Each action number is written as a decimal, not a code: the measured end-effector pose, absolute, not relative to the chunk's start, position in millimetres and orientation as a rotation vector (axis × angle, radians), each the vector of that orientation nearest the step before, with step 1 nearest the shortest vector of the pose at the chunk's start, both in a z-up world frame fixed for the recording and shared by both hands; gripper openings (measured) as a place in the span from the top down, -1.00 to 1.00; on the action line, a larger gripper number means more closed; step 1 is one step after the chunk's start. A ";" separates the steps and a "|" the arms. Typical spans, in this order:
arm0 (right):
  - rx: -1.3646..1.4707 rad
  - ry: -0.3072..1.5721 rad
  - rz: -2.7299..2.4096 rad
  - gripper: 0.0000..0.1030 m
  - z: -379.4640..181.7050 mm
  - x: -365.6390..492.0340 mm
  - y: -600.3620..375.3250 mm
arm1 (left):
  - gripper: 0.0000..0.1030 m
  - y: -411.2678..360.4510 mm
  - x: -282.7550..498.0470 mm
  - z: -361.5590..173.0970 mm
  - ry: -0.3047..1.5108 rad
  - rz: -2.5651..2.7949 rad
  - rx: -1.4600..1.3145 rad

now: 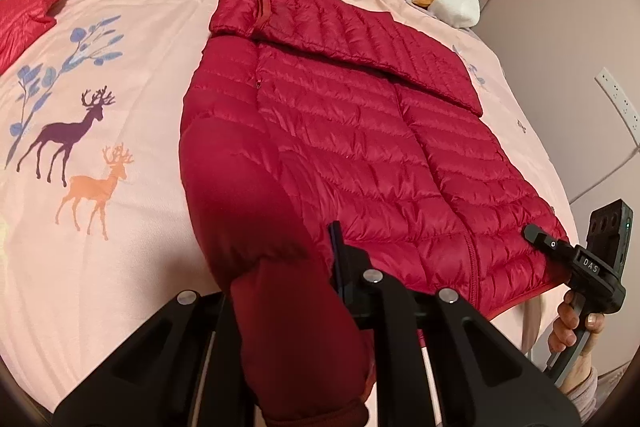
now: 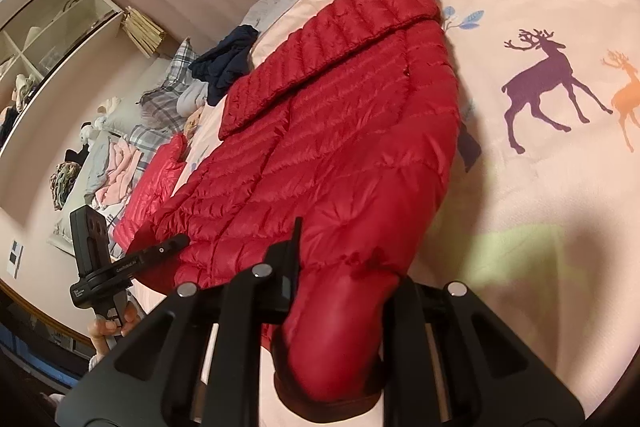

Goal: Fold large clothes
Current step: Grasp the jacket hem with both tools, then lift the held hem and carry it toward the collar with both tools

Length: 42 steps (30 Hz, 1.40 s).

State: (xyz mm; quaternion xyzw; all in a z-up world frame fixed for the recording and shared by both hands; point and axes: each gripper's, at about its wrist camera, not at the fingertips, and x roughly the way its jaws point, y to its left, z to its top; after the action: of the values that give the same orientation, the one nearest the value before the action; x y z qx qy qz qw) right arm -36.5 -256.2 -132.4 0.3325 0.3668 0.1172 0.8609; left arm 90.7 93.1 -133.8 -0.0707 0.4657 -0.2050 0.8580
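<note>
While the red down jacket [image 1: 360, 131] lies spread across the middle of the pink deer-print bedspread [image 1: 120, 107], collar toward the upper part of the frame and hem toward the bottom, each tool has hold of its near end. In the left wrist view the left gripper [image 1: 288, 311] is pinched narrow on a bunched fold of jacket at the lower centre, seemingly the hem corner or a sleeve end, though so close to the lens I cannot be sure which. In the right wrist view the right gripper [image 2: 340, 311] is likewise clamped tight on a puffed wad of the same fabric at the bottom centre; from the left camera it shows at the lower right edge, at the hem's other corner, with a hand [image 1: 576, 319] on its handle.

My reading is that the fold is just starting: both near corners are taken and raised a little, nothing yet doubled over. The next move calls for lifting both ends together, evenly, and carrying the hem up toward the collar in the upper frame, keeping the slippery quilted shell taut between the tools so it does not slide or bunch.
</note>
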 end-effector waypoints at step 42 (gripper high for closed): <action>0.576 0.668 0.445 0.69 -75.2 -50.5 -263.1 | 0.75 83.0 60.1 -86.8 0.887 -0.488 -0.092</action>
State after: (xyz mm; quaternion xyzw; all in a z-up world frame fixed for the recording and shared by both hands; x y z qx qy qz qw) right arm -50.5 -263.1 -75.2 0.2763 0.3208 0.2134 0.8805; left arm 60.1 83.0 -86.8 -0.0438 0.4248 -0.2337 0.8735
